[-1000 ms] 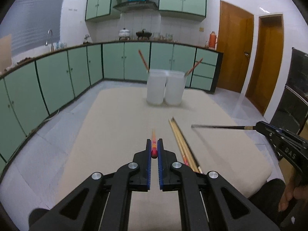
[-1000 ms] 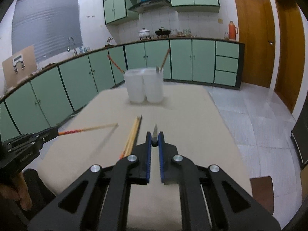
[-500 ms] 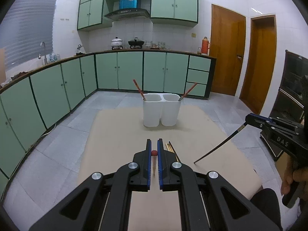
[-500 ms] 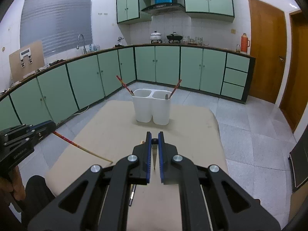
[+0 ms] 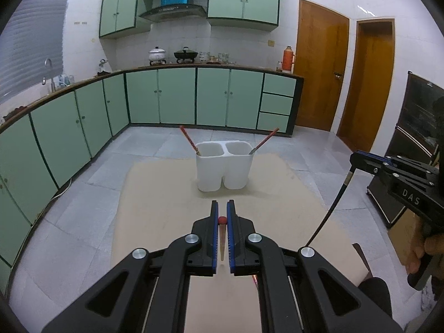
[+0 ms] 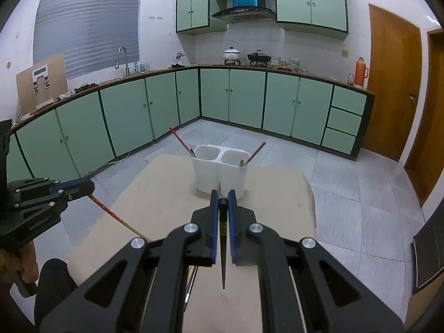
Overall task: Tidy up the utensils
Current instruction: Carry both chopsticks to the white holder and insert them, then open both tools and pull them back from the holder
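Note:
A white two-compartment holder (image 5: pixel 223 166) stands at the far end of the beige table (image 5: pixel 155 194), with one chopstick leaning in each compartment (image 5: pixel 188 140) (image 5: pixel 263 140). My left gripper (image 5: pixel 222 213) is shut on a red-tipped wooden chopstick (image 5: pixel 222 238) that hangs tip-down above the table. My right gripper (image 6: pixel 222 197) is shut on a black chopstick (image 6: pixel 223 249), which also hangs down. In the right wrist view the holder (image 6: pixel 219 172) sits just beyond the fingertips, and the left gripper (image 6: pixel 90 186) is off to the left. More chopsticks (image 6: pixel 190 280) lie on the table, mostly hidden under the gripper.
Green cabinets (image 5: pixel 83 127) run along the left and the back of the kitchen. Wooden doors (image 5: pixel 319 75) and a dark cabinet (image 5: pixel 416 127) are on the right. A person's hand (image 5: pixel 421 252) grips the right tool's handle. Grey tiled floor (image 5: pixel 83 194) surrounds the table.
Both grippers have risen above the table with their chopsticks. The chopsticks swung from pointing forward and level to hanging down. The holder now appears lower in both views.

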`<action>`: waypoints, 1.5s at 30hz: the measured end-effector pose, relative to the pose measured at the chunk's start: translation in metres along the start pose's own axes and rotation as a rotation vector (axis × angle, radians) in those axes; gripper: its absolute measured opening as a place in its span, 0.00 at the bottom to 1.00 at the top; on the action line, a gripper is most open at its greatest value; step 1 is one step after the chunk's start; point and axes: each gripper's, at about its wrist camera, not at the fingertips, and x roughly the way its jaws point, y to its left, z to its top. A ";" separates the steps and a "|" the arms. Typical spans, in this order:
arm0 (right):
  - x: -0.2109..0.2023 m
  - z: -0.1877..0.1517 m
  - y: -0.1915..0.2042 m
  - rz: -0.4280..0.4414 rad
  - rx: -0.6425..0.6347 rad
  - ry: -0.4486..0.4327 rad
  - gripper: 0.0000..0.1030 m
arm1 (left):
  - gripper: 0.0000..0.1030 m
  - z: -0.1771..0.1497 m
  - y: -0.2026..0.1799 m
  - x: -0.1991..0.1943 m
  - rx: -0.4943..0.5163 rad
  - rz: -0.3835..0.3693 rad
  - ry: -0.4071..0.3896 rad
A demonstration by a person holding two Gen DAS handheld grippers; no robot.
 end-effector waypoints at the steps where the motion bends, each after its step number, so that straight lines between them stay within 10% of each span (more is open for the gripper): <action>1: 0.001 0.005 -0.001 0.003 -0.002 0.000 0.06 | 0.06 0.005 0.001 0.000 0.001 -0.001 0.000; 27: 0.083 0.199 -0.035 0.034 0.022 -0.147 0.06 | 0.05 0.196 0.014 0.064 0.025 0.031 -0.070; 45: 0.220 0.166 -0.063 0.004 0.068 -0.025 0.06 | 0.06 0.176 0.040 0.199 -0.011 0.023 0.019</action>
